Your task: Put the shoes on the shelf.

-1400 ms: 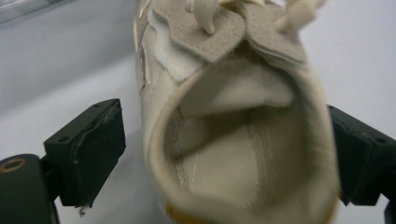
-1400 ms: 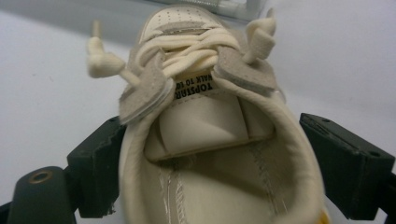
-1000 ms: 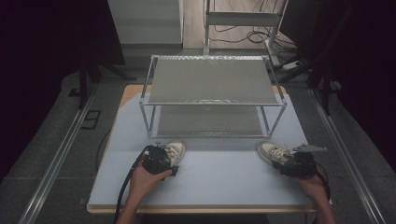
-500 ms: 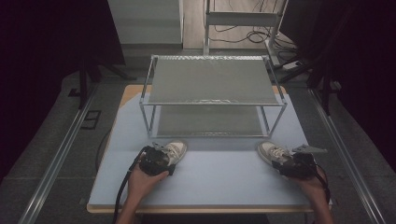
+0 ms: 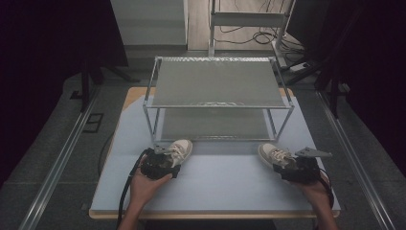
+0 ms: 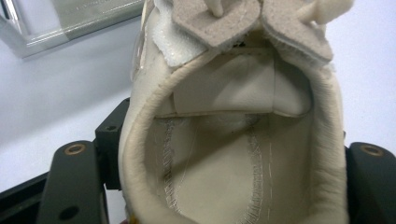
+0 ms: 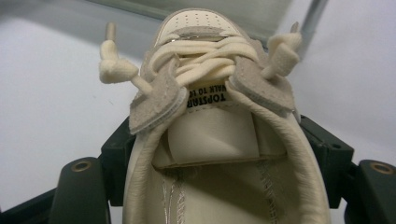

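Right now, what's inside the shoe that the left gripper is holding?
Nothing loose shows inside the left shoe: just its cream lining, the stitched insole and the tongue arching over the opening. The toe end beyond the tongue is covered, so whether anything sits there cannot be seen.

The left shoe [image 6: 224,140] looks like cream leather, smooth and faintly matt, with a stitched cloth insole and rough suede tabs at the lacing; the right shoe [image 7: 219,154] shows the same smooth leather, suede tabs and soft woven laces [image 7: 205,60]; the rack [image 5: 218,103] is shiny metal tubing with dull grey shelves; the table [image 5: 215,187] is smooth, matt pale blue, its edge wood-coloured.
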The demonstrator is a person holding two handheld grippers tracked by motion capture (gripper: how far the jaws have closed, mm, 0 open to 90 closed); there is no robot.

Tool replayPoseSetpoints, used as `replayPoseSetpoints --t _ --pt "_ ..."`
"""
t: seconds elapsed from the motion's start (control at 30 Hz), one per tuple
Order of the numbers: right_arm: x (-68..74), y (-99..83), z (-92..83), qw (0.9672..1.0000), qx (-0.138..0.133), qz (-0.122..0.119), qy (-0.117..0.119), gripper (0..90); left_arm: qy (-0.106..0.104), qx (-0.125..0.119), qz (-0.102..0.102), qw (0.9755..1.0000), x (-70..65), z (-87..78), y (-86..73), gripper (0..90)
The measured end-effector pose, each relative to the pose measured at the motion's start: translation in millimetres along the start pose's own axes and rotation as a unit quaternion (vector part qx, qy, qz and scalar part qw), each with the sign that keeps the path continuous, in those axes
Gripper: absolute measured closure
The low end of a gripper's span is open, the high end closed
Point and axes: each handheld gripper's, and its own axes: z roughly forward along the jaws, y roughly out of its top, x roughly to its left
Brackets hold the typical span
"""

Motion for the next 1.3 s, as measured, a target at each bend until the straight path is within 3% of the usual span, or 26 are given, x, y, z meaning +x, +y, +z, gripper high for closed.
replayPoseSetpoints --t 0.23,0.73,0.97,1.3 --pt "11.3 11.8 9.6 1.0 -0.007 0.004 0.004 28.8 -0.016 -0.005 -0.002 0.9998 -1.5 3.0 8.3 29.2" --pt "40.2 41.5 31.9 0.9998 -0.016 -0.001 0.008 28.8 -0.014 -0.019 -0.003 0.9997 -5.5 11.1 34.5 29.2" --pt "49.5 52.4 43.6 0.9998 -0.017 0.01 0.003 28.8 -0.009 -0.025 -0.008 0.9996 -2.0 15.3 46.6 29.1" --pt "63.8 70.7 62.4 0.9999 -0.015 0.002 -0.003 28.8 -0.014 -0.018 0.0 0.9997 -8.6 31.1 65.7 29.1"
